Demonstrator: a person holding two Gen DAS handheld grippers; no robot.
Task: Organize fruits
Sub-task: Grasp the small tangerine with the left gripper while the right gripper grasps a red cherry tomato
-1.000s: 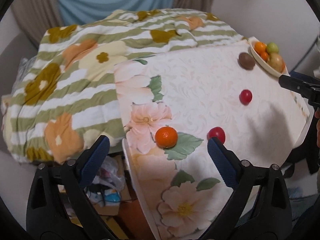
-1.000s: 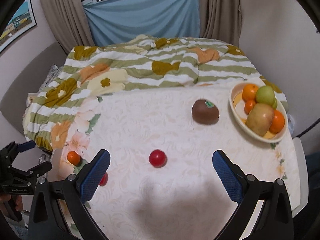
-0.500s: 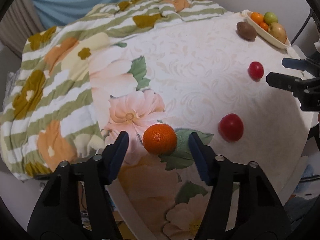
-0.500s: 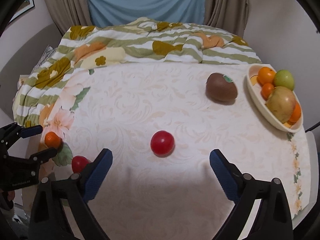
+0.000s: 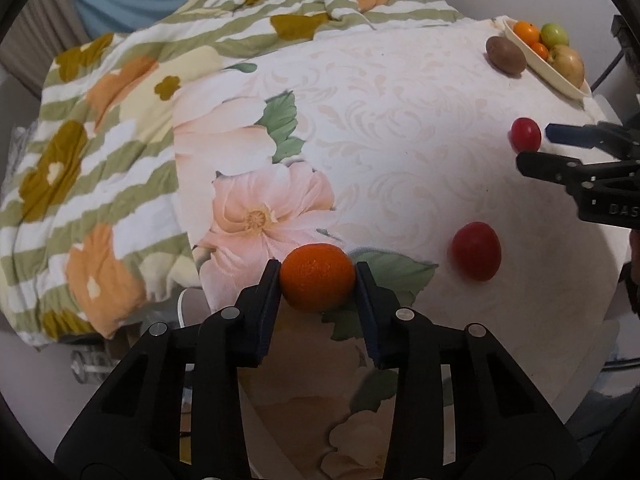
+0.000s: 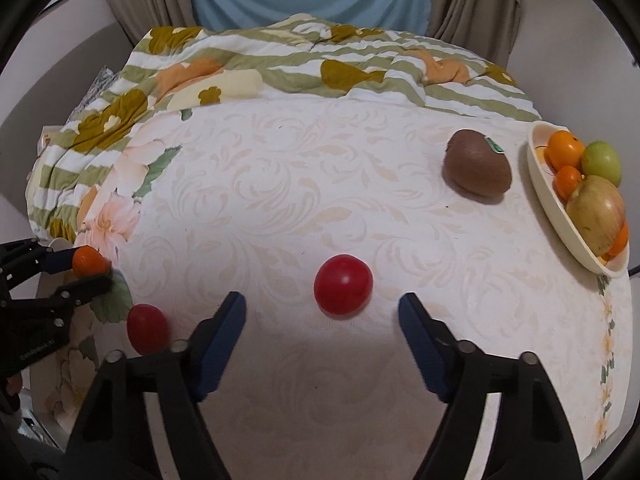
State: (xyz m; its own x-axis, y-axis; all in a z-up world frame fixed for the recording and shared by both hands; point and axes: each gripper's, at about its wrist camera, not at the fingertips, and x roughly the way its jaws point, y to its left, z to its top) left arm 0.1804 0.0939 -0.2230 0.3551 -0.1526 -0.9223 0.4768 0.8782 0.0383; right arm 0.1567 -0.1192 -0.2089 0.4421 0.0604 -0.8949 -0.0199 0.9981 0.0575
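My left gripper (image 5: 317, 276) is closing on a small orange (image 5: 317, 282) near the table's left edge, and its pads touch the fruit on both sides. The same orange (image 6: 90, 261) shows at the far left of the right wrist view, inside the left gripper (image 6: 82, 270). My right gripper (image 6: 322, 306) has its jaws closing either side of a red tomato (image 6: 343, 290), with clear gaps to both pads. In the left wrist view that tomato (image 5: 526, 133) lies by the right gripper (image 5: 534, 148). A second red tomato (image 5: 477, 250) (image 6: 147, 328) lies between the two grippers.
A brown kiwi (image 6: 478, 168) (image 5: 506, 55) lies beside a cream bowl (image 6: 560, 216) (image 5: 560, 76) with several fruits at the right edge. A flowered cloth covers the table (image 6: 320, 168). A striped floral quilt (image 6: 280, 52) is bunched along the far side.
Both grippers have dropped toward the table. The left jaws narrowed from wide open until they met the orange. The right jaws narrowed around the tomato, which now looks larger and closer.
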